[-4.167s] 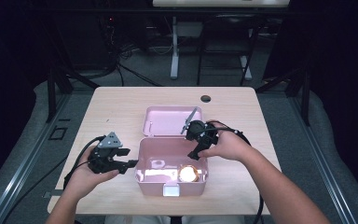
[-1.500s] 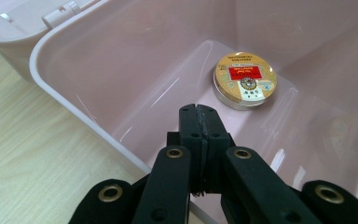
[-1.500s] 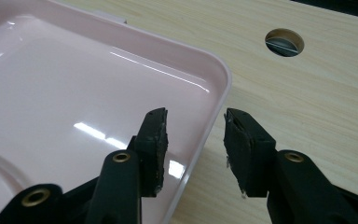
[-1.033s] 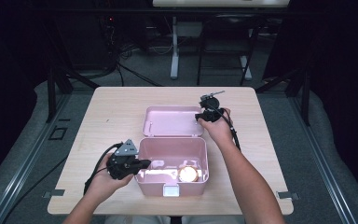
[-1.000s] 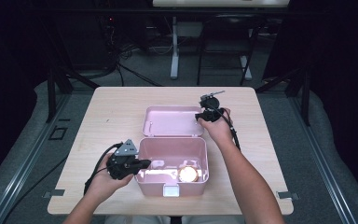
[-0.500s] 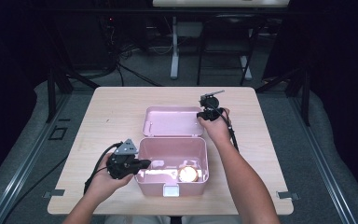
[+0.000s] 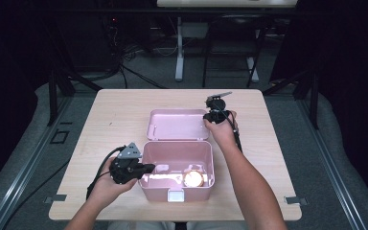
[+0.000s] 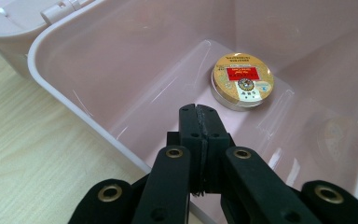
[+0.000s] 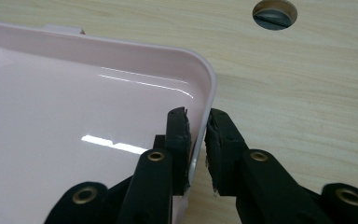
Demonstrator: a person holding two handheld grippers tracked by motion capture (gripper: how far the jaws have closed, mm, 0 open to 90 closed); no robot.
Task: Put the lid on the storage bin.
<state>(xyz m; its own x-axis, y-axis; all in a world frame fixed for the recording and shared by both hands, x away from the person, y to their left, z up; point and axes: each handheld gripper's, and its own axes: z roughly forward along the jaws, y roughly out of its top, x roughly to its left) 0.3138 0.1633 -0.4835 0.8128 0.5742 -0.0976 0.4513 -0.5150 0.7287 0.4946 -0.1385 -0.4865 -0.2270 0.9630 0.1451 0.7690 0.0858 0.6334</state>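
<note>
My right fingers (image 9: 198, 140) straddle the side rim of the pink lid (image 7: 177, 124), one inside and one outside, pinching it near its far corner; the lid lies flat open on the counter (image 7: 105, 120), stretching away to their inner side. My left fingers (image 8: 200, 140) are pressed together on nothing, over the near rim of the box (image 8: 74, 98). The round gold tin (image 8: 242, 80) lies on the box floor just ahead. I judge the lid must swing from my right fingers toward my left ones.
</note>
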